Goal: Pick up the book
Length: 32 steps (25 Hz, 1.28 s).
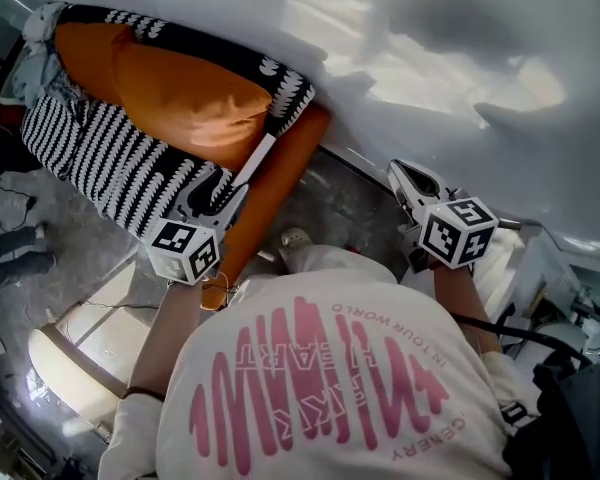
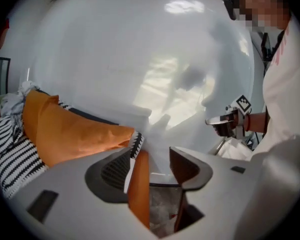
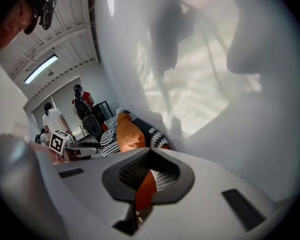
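Observation:
I see no book in any view. My left gripper (image 1: 223,196) reaches toward the orange rail (image 1: 280,183) of a couch. Its jaws stand open in the left gripper view (image 2: 152,156). The rail's edge (image 2: 139,184) and a white strip show in the gap, not pressed by either pad. My right gripper (image 1: 408,180) hangs further right, close to the white wall (image 1: 430,68). In the right gripper view its jaws (image 3: 149,171) meet with only a thin slit, and nothing is held. Each gripper shows in the other's view: the right one (image 2: 225,124), the left one (image 3: 75,146).
An orange cushion (image 1: 190,93) and a black-and-white striped blanket (image 1: 100,158) lie on the couch. A grey marbled floor (image 1: 350,208) runs between couch and wall. A pale stool (image 1: 80,353) stands at lower left. Two people (image 3: 50,116) stand far back.

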{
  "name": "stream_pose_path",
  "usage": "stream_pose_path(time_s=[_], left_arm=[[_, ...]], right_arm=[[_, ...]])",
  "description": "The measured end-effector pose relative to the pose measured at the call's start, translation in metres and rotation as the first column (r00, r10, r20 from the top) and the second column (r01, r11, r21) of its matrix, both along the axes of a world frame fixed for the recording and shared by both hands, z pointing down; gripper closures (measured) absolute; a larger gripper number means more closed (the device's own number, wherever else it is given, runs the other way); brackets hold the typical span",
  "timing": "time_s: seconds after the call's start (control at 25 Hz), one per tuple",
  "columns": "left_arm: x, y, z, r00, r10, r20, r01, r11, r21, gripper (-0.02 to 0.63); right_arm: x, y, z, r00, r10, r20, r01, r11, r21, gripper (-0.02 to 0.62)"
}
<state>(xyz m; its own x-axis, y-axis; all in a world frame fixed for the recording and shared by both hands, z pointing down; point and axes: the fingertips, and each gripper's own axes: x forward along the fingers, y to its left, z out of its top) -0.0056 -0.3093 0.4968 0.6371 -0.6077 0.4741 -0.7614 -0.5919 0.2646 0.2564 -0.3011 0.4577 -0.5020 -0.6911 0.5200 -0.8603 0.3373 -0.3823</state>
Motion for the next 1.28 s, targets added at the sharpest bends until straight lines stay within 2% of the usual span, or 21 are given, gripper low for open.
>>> stream_pose_path(time_s=[0.04,0.12,0.2,0.4,0.56,0.76,0.96,1.2,1.28], left_arm=[[0.005,-0.002,0.014,1.000,0.013,0.020,-0.012,0.999,-0.037,0.344],[0.012,-0.005,0.043,0.995,0.048,0.086,-0.039,0.994,-0.103,0.309],[0.015,-0.010,0.071,0.983,0.058,0.172,-0.032,0.988,-0.151,0.307],[0.008,-0.038,0.121,0.937,0.008,0.349,0.068,0.976,-0.205,0.307],[0.013,-0.045,0.152,0.898,0.076,0.434,0.052,0.960,-0.277,0.307],[0.011,-0.048,0.181,0.865,0.115,0.488,0.063,0.941,-0.334,0.308],[0.009,-0.051,0.198,0.828,0.136,0.544,0.080,0.931,-0.355,0.308],[0.014,-0.053,0.208,0.817,0.161,0.553,0.074,0.923,-0.378,0.308],[0.012,-0.051,0.210,0.809,0.172,0.562,0.075,0.918,-0.390,0.329]], right_arm=[[0.004,0.003,0.003,1.000,0.003,0.000,-0.003,1.000,-0.008,0.586],[0.012,0.009,0.008,1.000,0.019,0.004,-0.018,1.000,-0.023,0.586],[0.019,0.016,0.013,1.000,0.030,0.005,-0.030,0.999,-0.040,0.586],[0.033,0.037,0.027,0.999,0.043,-0.005,-0.043,0.995,-0.095,0.586],[0.053,0.050,0.033,0.995,0.097,-0.016,-0.098,0.988,-0.120,0.586],[0.073,0.059,0.038,0.989,0.147,-0.034,-0.150,0.980,-0.134,0.586],[0.077,0.065,0.045,0.986,0.162,-0.037,-0.166,0.973,-0.162,0.586],[0.082,0.062,0.050,0.985,0.168,-0.028,-0.170,0.970,-0.172,0.586],[0.082,0.061,0.051,0.986,0.166,-0.025,-0.167,0.970,-0.175,0.586]])
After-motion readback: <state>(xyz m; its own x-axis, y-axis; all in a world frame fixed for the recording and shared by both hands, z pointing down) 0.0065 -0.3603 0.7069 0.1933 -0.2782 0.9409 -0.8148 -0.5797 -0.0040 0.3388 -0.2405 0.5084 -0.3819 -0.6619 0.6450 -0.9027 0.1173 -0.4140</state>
